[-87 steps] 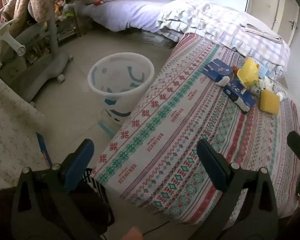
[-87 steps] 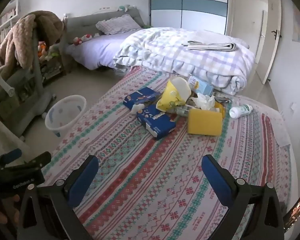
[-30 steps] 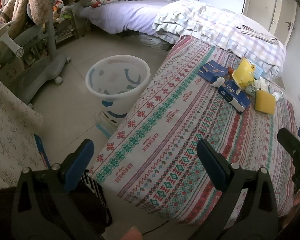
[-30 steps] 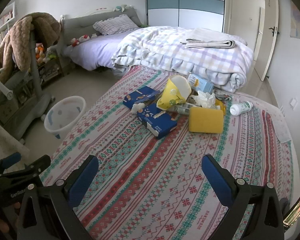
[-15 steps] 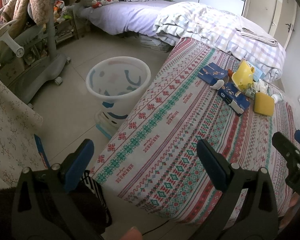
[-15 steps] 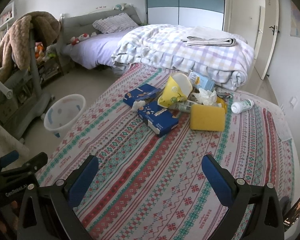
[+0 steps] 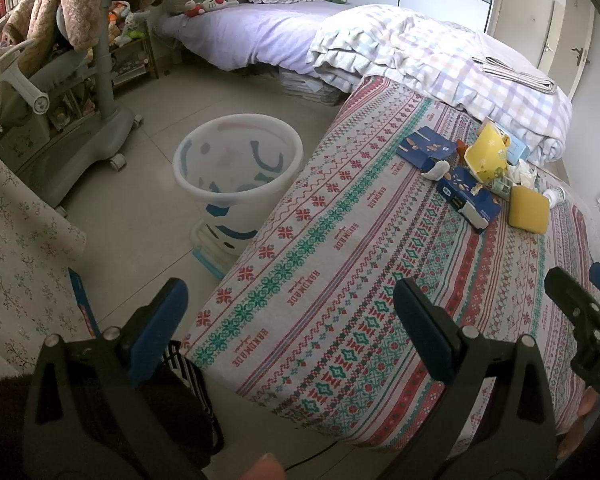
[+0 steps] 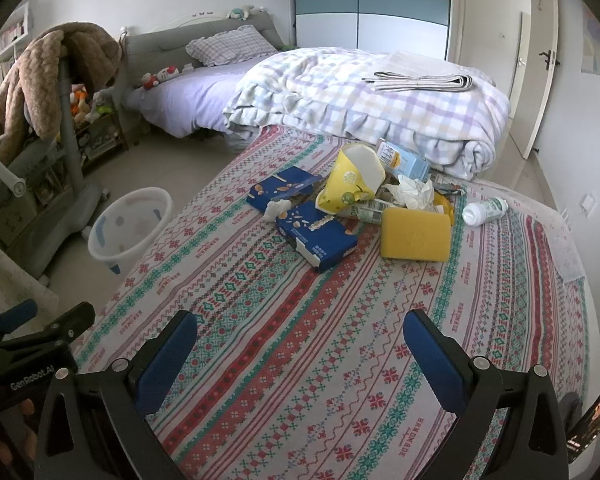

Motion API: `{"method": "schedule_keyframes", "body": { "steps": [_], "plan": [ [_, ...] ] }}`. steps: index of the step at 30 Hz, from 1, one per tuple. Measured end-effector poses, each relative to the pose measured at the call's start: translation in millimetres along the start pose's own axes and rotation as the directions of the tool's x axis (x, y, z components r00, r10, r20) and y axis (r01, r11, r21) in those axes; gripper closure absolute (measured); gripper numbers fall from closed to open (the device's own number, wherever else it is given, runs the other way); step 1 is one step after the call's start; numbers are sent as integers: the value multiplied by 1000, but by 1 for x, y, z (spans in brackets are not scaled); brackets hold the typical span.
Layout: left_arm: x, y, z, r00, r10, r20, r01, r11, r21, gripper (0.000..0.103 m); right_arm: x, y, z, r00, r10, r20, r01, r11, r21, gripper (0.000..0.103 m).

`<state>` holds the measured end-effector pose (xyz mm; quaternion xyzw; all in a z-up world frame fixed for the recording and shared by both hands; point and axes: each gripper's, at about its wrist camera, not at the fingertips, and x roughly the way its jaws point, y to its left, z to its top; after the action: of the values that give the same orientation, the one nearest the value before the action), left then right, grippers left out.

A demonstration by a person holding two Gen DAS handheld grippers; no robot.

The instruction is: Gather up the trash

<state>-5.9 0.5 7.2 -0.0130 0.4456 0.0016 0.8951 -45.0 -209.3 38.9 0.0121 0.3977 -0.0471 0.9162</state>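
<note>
Both grippers have eased closer; we hold left gripper (image 7: 290, 312) and right gripper (image 8: 300, 340) with jaws apart, empty. Trash pile (image 8: 356, 208) sits mid-bed; boxes may snag neighbours. Bin (image 7: 238, 168) stands beside.

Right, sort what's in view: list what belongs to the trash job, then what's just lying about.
For the job:
white bin on the floor
two blue cartons
yellow paper cup
crumpled tissue
small white bottle
yellow sponge, probably

Just lying about:
checked quilt
folded newspaper
pillow
brown blanket
</note>
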Motion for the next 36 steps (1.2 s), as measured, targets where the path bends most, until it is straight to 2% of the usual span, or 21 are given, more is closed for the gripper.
{"method": "schedule_keyframes", "body": {
  "steps": [27,36],
  "plan": [
    [-3,7,6,1000,-12,1,12,1000,1,1,2,3,-2,1000,-4,-10,4,1000,-20,0],
    [1,-8,22,999,-46,-8,46,997,59,1,18,-3,5,994,-21,-108,17,999,-40,0]
  ]
}}
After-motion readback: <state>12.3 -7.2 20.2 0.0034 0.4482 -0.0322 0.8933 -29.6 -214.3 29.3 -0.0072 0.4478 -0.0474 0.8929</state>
